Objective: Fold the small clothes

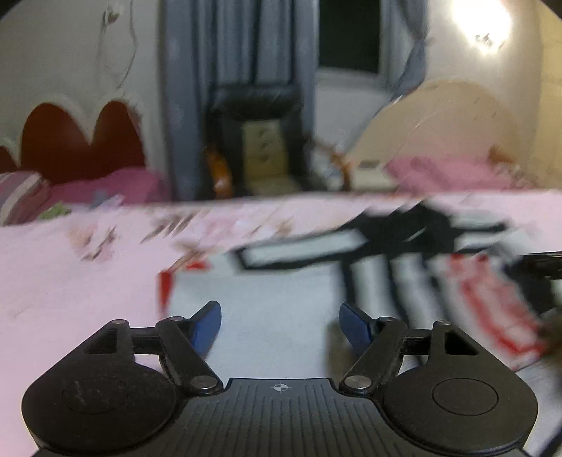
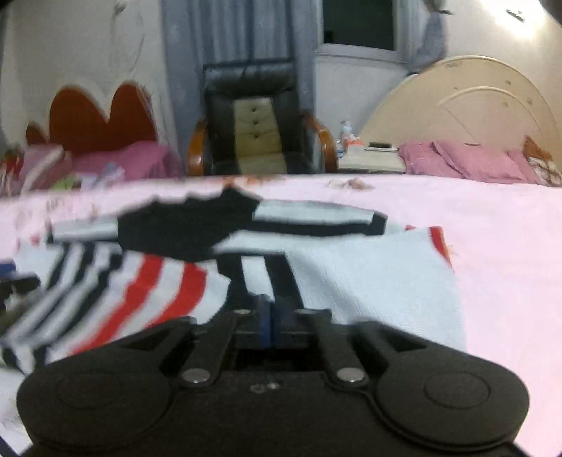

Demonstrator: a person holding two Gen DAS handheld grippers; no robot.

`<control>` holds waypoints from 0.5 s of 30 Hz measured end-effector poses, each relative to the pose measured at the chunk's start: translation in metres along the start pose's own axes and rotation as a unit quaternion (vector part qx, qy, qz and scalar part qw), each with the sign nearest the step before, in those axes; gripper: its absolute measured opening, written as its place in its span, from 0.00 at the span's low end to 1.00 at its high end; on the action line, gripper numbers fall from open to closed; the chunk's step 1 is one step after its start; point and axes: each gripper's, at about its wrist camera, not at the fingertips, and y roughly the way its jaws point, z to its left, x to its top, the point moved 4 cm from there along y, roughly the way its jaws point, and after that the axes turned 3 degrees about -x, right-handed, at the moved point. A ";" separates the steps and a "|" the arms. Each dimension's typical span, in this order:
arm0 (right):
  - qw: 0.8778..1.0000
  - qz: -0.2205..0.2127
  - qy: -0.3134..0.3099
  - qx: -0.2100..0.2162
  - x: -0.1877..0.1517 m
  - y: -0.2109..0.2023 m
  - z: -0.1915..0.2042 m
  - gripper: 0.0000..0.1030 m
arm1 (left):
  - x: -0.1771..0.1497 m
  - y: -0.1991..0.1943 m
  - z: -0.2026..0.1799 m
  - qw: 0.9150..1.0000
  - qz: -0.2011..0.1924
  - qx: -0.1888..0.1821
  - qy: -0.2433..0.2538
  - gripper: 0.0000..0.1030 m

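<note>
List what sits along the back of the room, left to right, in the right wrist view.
Red scalloped headboard → black armchair → small bedside table → pink pillows under a cream arched headboard.

Warm indoor light comes from a lamp glare (image 1: 481,28) blown out at upper right in the left wrist view. That view is heavily motion-smeared; the striped cloth (image 1: 439,267) may be sharper than it looks. Fisheye bending curves the edges, corners dark.
</note>
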 end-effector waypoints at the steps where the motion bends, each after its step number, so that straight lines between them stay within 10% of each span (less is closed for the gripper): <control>1: 1.000 -0.026 0.003 0.007 0.002 -0.011 0.003 0.41 | 0.002 -0.005 -0.009 1.000 -0.005 -0.007 0.003 0.72; 7: 0.997 0.014 -0.051 0.058 -0.022 -0.015 0.042 0.37 | -0.025 0.002 -0.052 0.998 0.039 -0.027 0.034 0.72; 15: 0.998 0.010 -0.055 0.020 -0.037 -0.020 0.021 0.37 | -0.038 -0.014 -0.028 0.999 0.027 -0.027 0.015 0.75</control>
